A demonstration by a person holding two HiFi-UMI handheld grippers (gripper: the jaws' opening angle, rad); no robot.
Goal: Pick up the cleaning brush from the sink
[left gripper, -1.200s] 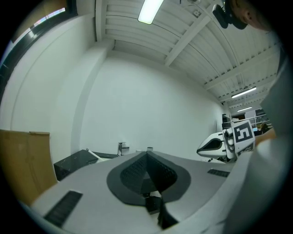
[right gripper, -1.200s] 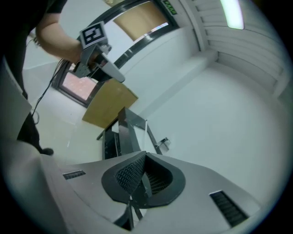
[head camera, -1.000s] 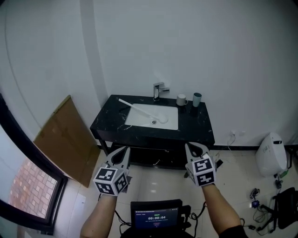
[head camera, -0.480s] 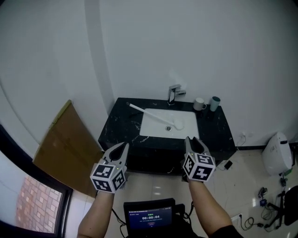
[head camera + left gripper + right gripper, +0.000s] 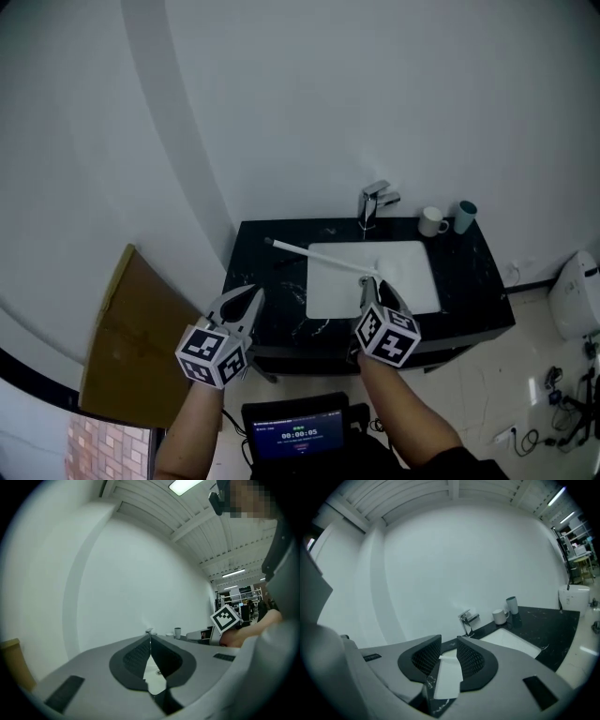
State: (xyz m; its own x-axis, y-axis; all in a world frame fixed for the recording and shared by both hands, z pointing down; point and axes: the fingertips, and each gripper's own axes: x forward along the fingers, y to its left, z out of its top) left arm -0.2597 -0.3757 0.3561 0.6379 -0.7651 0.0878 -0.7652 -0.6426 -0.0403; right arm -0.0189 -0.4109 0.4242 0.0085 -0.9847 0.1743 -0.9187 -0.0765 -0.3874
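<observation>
Washroom corner, items by size:

1. Counter [image 5: 469,281], black with pale veining, set against a white wall
2. Cardboard sheet [image 5: 131,337], brown, leaning just off the counter's left edge
3. Sink [image 5: 412,272], white rectangular basin sunk into the counter's middle, nearer its back edge
4. Left gripper [image 5: 253,295], seen over the counter's front left corner; fingers [image 5: 136,656] closed tip to tip, nothing held
5. Right gripper [image 5: 372,284], seen over the counter's front edge at the sink's front rim; fingers [image 5: 426,658] partly apart, nothing held, only counter and basin showing through the gap
6. Cleaning brush [image 5: 319,255], white, long-handled; handle end on the counter near the back left corner, shaft running diagonally over the sink's left rim into the basin; its far end meets the right gripper's outline in the head view, contact not determinable
7. Faucet [image 5: 373,202], chrome, at the back edge behind the sink
8. Mug [image 5: 432,221], white, near the back right corner
9. Cup [image 5: 465,216], teal, just beside the mug, toward the right edge
</observation>
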